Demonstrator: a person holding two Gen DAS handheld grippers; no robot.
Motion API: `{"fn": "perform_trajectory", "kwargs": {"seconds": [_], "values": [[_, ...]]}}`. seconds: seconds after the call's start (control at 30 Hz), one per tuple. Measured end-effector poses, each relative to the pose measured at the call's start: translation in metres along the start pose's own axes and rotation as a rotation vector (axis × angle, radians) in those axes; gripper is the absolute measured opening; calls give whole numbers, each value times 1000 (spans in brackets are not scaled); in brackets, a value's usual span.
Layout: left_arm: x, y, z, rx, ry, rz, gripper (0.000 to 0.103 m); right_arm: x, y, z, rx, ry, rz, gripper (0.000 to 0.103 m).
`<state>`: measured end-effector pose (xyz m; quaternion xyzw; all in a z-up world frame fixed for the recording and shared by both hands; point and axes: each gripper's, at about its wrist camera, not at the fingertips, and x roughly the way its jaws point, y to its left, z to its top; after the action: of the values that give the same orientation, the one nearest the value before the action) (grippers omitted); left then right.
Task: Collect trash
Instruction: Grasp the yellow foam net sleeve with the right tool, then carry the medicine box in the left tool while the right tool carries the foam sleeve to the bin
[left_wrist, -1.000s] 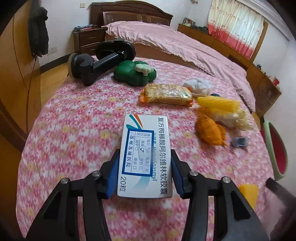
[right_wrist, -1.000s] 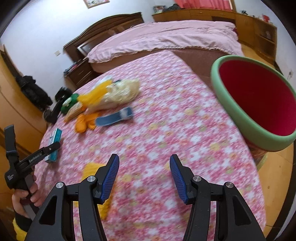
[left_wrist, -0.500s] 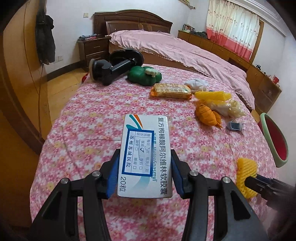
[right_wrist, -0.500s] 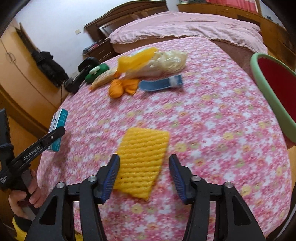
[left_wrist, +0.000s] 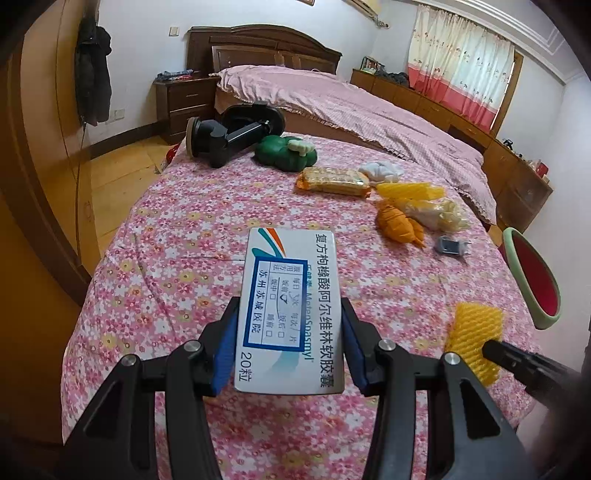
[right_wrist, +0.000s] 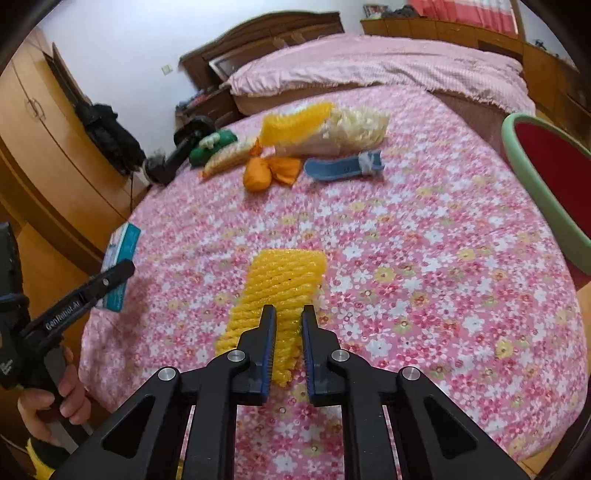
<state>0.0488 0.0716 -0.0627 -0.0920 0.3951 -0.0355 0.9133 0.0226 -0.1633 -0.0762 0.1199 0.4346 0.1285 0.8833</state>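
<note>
So the right gripper (right_wrist: 289, 332) has its jaws pinched onto the near end of the yellow foam net (right_wrist: 282, 286), which runs lengthwise straight out toward 12 o'clock on the flowery counter (right_wrist: 424, 280). The left gripper (left_wrist: 290, 343) is clamped on both long sides of a white medicine box (left_wrist: 290, 310), which also points to 12 and is held up off the cloth.

The bit that matters, I reckon: the green-rimmed red bin (right_wrist: 546, 177) sits off the counter edge at about 2 o'clock from the right jaws, and way closer to that hand than the left one. So the net probably goes in first.

More trash waits out around 11 to 12: an orange bag (right_wrist: 264, 171), a blue wrapper (right_wrist: 343, 168), and a clear bag (right_wrist: 351, 131).
</note>
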Motion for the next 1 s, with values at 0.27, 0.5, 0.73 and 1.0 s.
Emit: {"fn": "perform_trajectory", "kwargs": {"seconds": [0.27, 0.5, 0.73, 1.0], "values": [[-16, -21, -2, 43, -29, -38, 51, -35, -2, 2, -8, -114, -37, 12], [-19, -47, 1, 88, -20, -111, 51, -59, -17, 7, 22, -189, -88, 12], [-15, -76, 8, 127, -1, -186, 51, -77, -46, 10, 93, -238, -134, 12], [-5, -117, 19, 191, 24, -246, 51, -104, -85, 13, 159, -317, -209, 12]]}}
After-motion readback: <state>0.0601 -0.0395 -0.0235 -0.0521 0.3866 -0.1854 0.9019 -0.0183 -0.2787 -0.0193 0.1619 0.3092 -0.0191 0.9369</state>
